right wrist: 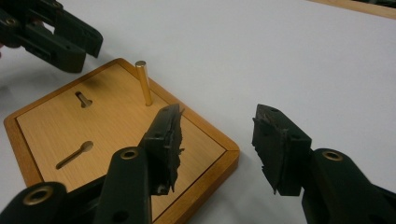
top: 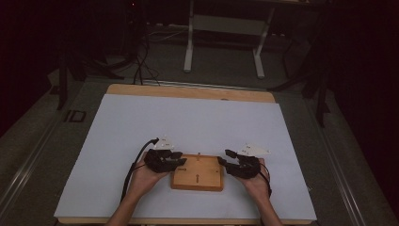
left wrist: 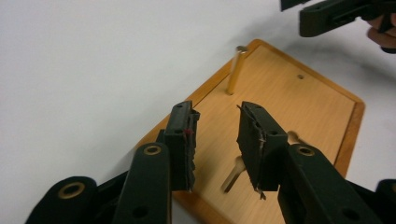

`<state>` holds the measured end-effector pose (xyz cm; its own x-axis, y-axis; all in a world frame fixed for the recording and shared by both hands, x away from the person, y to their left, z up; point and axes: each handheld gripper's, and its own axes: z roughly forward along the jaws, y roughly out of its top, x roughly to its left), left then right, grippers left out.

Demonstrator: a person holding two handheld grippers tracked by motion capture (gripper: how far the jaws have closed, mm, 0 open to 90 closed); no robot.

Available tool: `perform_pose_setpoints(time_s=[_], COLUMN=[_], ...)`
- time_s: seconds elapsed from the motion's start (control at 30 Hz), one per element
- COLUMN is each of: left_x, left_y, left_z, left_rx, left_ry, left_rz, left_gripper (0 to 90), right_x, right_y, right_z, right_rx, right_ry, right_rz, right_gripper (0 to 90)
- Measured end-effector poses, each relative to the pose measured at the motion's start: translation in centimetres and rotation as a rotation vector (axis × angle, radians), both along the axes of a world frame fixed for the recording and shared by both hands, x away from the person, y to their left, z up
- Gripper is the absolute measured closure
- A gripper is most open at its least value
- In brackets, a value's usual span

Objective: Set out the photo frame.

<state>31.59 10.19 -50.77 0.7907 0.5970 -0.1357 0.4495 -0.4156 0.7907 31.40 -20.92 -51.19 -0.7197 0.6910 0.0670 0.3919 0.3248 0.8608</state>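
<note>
A wooden board (top: 196,179) lies on the white mat near the front edge, with a thin brass peg (top: 199,154) upright at its far rim. My left gripper (top: 181,160) hovers over the board's left end, jaws open and nothing between them. In the left gripper view, the left gripper (left wrist: 217,116) frames the board (left wrist: 289,107), the peg (left wrist: 236,70) and a key-shaped slot (left wrist: 233,175). My right gripper (top: 223,157) sits at the board's right end, also open. The right gripper (right wrist: 219,114) straddles the board's corner (right wrist: 224,151) near the peg (right wrist: 144,84) and two slots (right wrist: 74,154).
The white mat (top: 197,122) covers a wooden tabletop (top: 188,92). A white metal stand (top: 226,28) and cables (top: 141,61) lie on the dark floor beyond. The opposite gripper shows far off in each gripper view (left wrist: 336,16) (right wrist: 51,35).
</note>
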Motion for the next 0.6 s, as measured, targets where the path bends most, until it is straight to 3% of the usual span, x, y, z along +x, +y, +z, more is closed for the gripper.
perform_pose_setpoints(time_s=[0.1, 0.3, 0.6], left_x=[0.2, 0.9, 2.1], left_y=[-0.5, -2.2, -4.3], left_z=[0.1, 0.2, -0.5], left_rx=[0.002, 0.027, 0.027], left_ry=[0.005, -0.023, -0.002], left_rz=[-0.013, -0.054, -0.082], left_gripper=[65.7, 65.7, 69.0], right_x=[0.0, -0.3, -0.3], right_y=[-0.1, -0.1, -0.3], right_z=[0.0, -0.1, -0.3], right_rx=[0.000, -0.007, -0.006], right_ry=[0.001, 0.001, 0.007], right_rz=[0.001, 0.005, 0.004], right_gripper=[51.8, 52.6, 52.4])
